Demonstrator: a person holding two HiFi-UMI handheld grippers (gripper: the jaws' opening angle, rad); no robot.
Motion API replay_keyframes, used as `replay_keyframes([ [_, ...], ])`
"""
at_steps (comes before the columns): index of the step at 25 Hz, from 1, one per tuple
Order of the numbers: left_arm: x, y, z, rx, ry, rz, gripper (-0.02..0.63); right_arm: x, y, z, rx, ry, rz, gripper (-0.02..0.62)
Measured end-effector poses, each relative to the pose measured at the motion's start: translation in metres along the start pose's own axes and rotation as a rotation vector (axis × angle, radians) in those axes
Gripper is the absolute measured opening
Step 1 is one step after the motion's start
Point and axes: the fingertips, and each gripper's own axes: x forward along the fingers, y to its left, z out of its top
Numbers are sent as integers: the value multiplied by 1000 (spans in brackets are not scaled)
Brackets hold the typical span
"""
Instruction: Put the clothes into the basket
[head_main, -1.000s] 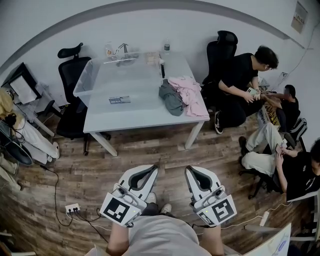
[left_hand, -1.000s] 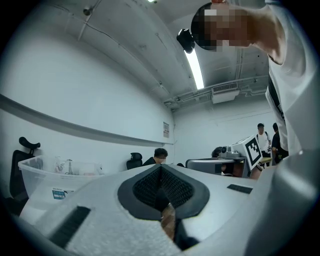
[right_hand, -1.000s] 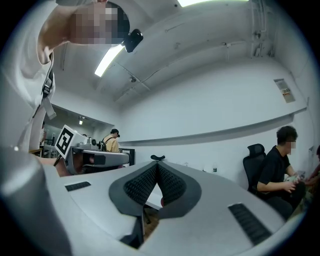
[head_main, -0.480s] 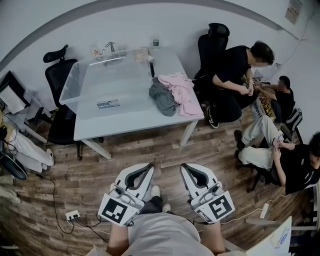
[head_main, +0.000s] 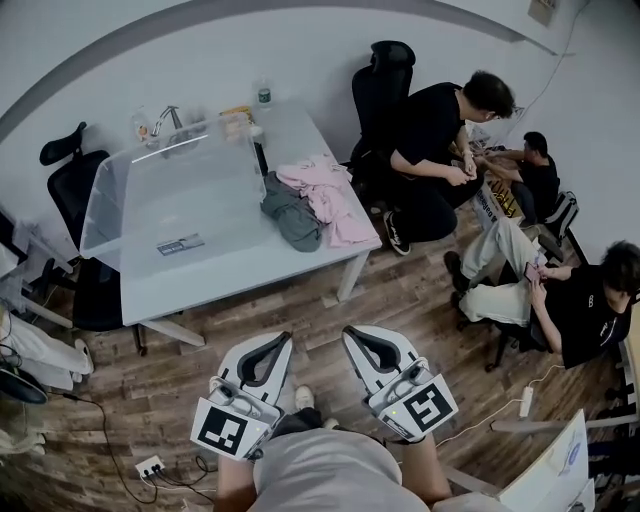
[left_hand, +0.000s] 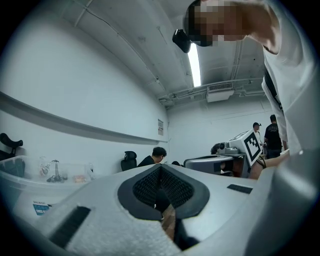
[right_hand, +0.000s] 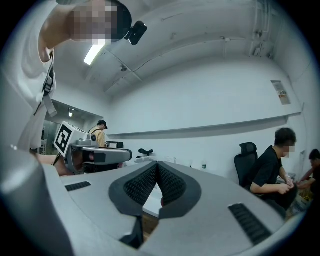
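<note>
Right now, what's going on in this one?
A person stands on the floor a little short of the table, holding the left gripper and the right gripper. Both are shut with nothing between the jaws. The pink and grey clothes lie heaped on the table beside the clear basket, not in it. Neither gripper touches them. Other people sit off to the right.

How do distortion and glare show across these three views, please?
Head view: fisheye curves the white wall and skews the white rectangular table. Left gripper view: the ceiling strip light glares; dark vignette rings the frame. Right gripper view: same vignette.
</note>
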Motion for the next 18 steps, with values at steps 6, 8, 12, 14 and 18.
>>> replay_keyframes([
  [6, 23, 18, -4, -27, 25, -36, 5, 22, -23, 2, -1, -4, -30, 5],
  [8, 30, 26, -6, -34, 29, -44, 5, 31, -30, 2, -5, -3, -41, 5],
  [12, 46, 44, -6, -43, 30, -59, 5, 50, -44, 6, -19, -4, -56, 5],
  [14, 55, 53, -7, -45, 31, -64, 5, 58, -51, 6, -22, 2, -61, 5],
  [18, 75, 69, -10, -55, 35, -62, 5, 76, -68, 3, -24, 13, -59, 5],
])
